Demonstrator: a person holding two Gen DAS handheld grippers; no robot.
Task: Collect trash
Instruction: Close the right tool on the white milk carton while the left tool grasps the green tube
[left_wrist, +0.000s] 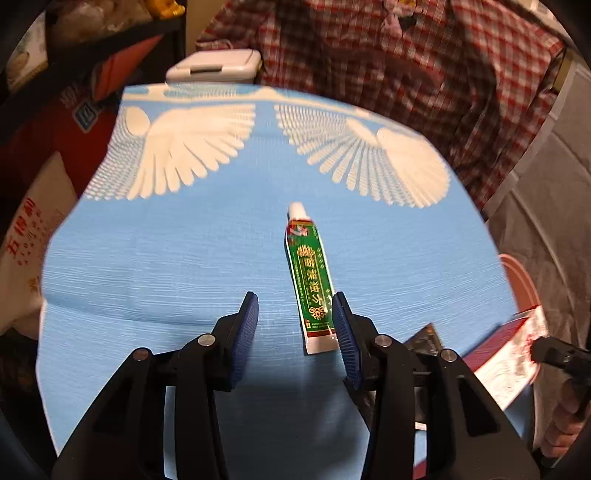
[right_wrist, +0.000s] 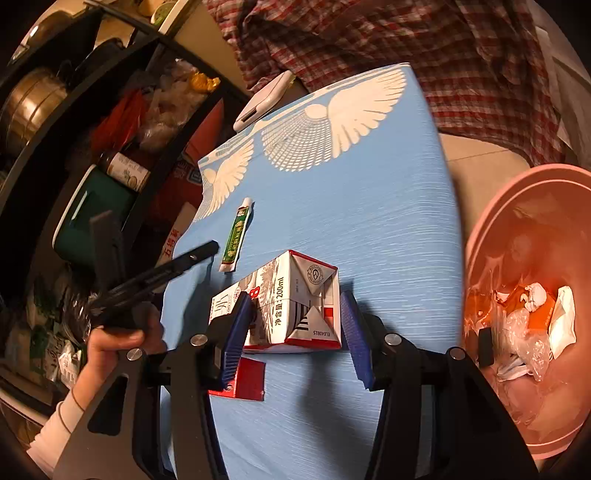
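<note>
Left to right. Shelf: clutter beside the table, no part of the task. Left gripper: jaws part-open and empty over the blue cloth; the green tube lies flat just inside its right-hand finger, cap pointing away, so the jaws appear lined up to straddle it lengthwise. Right gripper: jaws set about the milk carton, which lies on its side near the table's right edge; the left pad touches it, while a slim gap shows at the right pad, so a firm hold cannot be confirmed. Bin: pink, lined, already holding wrappers, placed below the table edge beside the carton, presumably for a short carry. The left view alone shows the tube's print and the empty jaws; the right view alone shows the bin's contents, the carton's faces and the hand on the left gripper.
</note>
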